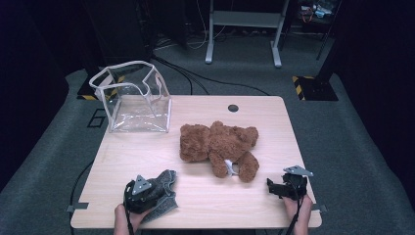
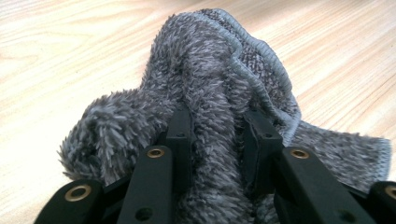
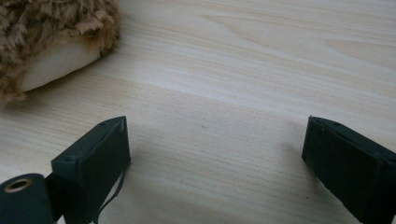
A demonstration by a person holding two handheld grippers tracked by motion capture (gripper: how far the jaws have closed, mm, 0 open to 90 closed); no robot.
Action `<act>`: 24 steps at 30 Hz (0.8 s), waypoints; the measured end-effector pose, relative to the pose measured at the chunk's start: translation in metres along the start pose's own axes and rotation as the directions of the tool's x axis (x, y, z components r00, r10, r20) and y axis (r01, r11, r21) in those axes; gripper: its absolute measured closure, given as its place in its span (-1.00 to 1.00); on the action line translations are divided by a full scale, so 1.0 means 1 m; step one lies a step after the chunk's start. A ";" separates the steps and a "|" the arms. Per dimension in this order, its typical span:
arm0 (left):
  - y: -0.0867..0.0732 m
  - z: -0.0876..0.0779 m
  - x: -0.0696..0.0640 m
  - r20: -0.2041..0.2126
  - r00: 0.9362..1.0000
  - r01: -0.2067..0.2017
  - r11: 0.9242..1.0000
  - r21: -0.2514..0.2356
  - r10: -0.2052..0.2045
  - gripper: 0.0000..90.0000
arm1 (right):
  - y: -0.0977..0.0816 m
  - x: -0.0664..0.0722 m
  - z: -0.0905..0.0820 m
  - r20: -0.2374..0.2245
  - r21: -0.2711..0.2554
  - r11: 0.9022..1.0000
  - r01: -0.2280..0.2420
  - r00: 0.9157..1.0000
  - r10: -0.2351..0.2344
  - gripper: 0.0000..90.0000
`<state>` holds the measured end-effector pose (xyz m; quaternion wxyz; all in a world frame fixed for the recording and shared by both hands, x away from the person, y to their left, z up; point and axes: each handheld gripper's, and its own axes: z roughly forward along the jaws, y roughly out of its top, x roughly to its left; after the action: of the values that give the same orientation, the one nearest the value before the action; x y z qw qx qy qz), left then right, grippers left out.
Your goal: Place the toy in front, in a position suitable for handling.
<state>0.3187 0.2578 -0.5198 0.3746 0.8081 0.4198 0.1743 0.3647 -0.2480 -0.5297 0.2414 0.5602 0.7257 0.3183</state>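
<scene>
While pinched, cloth (image 2: pixel 215 93) between left claw (image 2: pixel 217 135).

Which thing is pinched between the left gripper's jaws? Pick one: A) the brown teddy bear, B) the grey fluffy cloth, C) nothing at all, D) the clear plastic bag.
B: in the left gripper view the two black jaws of the left gripper press into a fold of the grey fluffy cloth, while the teddy bear and the clear bag lie apart from it on the table.
</scene>
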 end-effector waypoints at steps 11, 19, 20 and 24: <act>0.020 -0.002 -0.011 0.088 0.994 -0.053 0.997 -0.063 0.058 0.55 | 0.000 0.000 0.000 0.005 0.001 1.000 0.001 1.000 -0.001 -0.84; 0.037 0.004 -0.030 0.155 0.981 -0.106 0.991 -0.083 0.117 0.55 | 0.000 0.000 0.000 0.005 0.000 1.000 0.001 1.000 -0.001 -0.84; 0.041 0.008 -0.037 0.170 0.975 -0.129 0.989 -0.079 0.141 0.55 | 0.000 0.000 0.000 0.005 0.000 1.000 0.000 1.000 0.000 -0.84; 0.047 0.017 -0.047 0.199 0.966 -0.156 0.985 -0.072 0.168 0.55 | 0.000 0.000 0.000 0.005 0.000 1.000 0.001 1.000 -0.001 -0.84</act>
<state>0.3274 0.1945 -0.4942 0.4226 0.8425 0.3067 0.1322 0.3644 -0.2478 -0.5297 0.2435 0.5608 0.7253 0.3167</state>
